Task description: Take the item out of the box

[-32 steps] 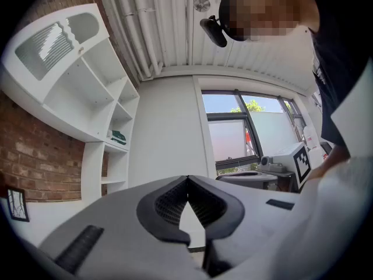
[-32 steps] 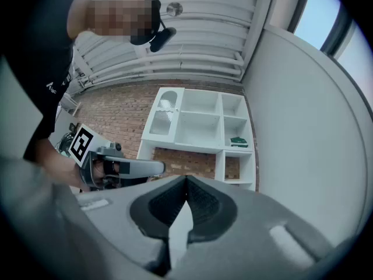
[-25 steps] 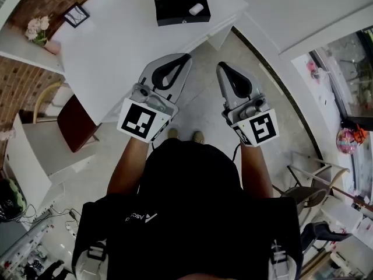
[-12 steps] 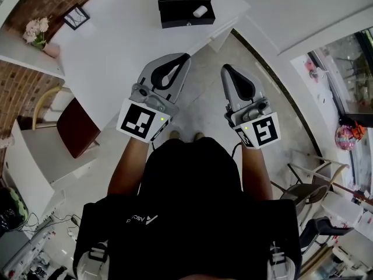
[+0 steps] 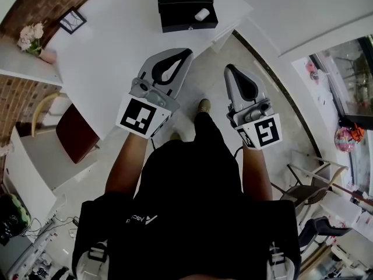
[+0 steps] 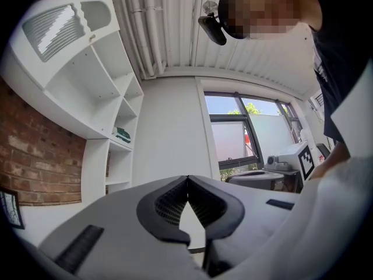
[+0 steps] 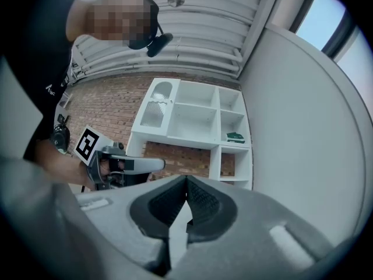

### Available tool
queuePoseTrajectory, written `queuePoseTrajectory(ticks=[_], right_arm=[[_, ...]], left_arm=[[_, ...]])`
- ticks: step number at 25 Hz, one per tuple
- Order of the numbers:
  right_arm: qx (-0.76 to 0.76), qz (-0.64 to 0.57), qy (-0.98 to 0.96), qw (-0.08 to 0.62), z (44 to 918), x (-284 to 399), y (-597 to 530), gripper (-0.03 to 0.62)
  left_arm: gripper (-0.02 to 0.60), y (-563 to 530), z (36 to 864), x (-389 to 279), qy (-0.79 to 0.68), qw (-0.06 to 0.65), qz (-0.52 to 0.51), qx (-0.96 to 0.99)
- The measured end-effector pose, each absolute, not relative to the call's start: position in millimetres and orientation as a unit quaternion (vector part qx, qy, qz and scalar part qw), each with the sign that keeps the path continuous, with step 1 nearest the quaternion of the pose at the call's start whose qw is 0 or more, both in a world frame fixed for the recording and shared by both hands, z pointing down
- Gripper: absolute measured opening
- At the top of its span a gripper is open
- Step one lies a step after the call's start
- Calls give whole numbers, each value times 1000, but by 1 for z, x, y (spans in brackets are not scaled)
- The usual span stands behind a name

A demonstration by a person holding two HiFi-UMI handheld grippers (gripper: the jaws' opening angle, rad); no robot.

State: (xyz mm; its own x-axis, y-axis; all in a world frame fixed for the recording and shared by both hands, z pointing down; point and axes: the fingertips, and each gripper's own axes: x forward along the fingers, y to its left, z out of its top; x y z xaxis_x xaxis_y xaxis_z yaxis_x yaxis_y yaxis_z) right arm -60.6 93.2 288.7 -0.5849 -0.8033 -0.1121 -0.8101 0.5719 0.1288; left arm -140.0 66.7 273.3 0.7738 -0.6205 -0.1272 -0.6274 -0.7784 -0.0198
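A black box (image 5: 186,6) lies open on the white table (image 5: 116,45) at the top of the head view, with a small white item (image 5: 201,14) inside it. My left gripper (image 5: 185,52) hangs over the table's near edge, well short of the box, shut with nothing in it. My right gripper (image 5: 229,69) is beside it over the floor, also shut and empty. In both gripper views the jaw tips meet, left gripper (image 6: 187,178) and right gripper (image 7: 186,178), and they point up at walls and ceiling.
A picture frame (image 5: 72,21) and a pink flower pot (image 5: 36,39) stand at the table's left. A dark red chair (image 5: 74,132) is at the left. White shelves (image 7: 195,130) line a brick wall. My foot (image 5: 203,106) shows on the floor.
Both grippers have moved a little forward toward the table. The box has drifted slightly right in view, and one foot has stepped forward.
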Motion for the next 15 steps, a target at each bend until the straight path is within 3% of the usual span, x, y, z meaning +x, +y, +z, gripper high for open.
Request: queuePoseTrajectory(ticks=[15], right_arm=[[-416, 77, 906, 7, 306, 11, -67, 0]], left_arm=[[-2, -95, 304, -68, 370, 27, 12, -929]])
